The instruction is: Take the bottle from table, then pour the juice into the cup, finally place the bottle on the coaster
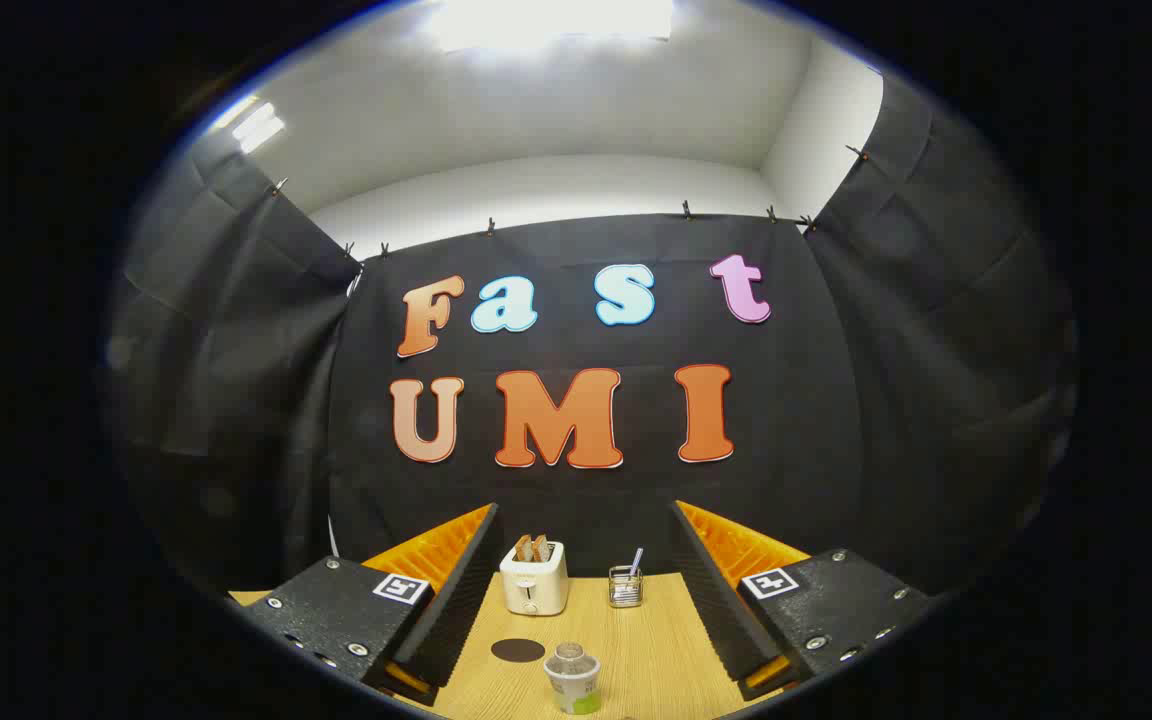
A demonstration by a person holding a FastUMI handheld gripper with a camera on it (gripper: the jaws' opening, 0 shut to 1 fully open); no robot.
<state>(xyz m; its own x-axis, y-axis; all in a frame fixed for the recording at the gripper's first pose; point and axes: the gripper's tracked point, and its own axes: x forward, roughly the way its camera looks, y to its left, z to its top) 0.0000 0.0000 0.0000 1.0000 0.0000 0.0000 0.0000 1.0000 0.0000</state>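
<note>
Two wide fingers (436, 610) of the gripper (576, 585) reach forward over a light wooden table (656, 650), spread far apart, and they hold nothing. Between them, close to the camera, stands a small white cup (573, 680) with a green band low on its side and a clear, domed top; its bottom is cut off, so I cannot tell if there is juice inside. Just left of the cup and a little beyond lies a dark round coaster (518, 650), flat on the wood. Further back, near the black cloth wall, stands a white toaster (534, 580) with two slices of toast (532, 548) in it, and beside it a small wire holder (625, 587) with something thin inside, too small to name.
</note>
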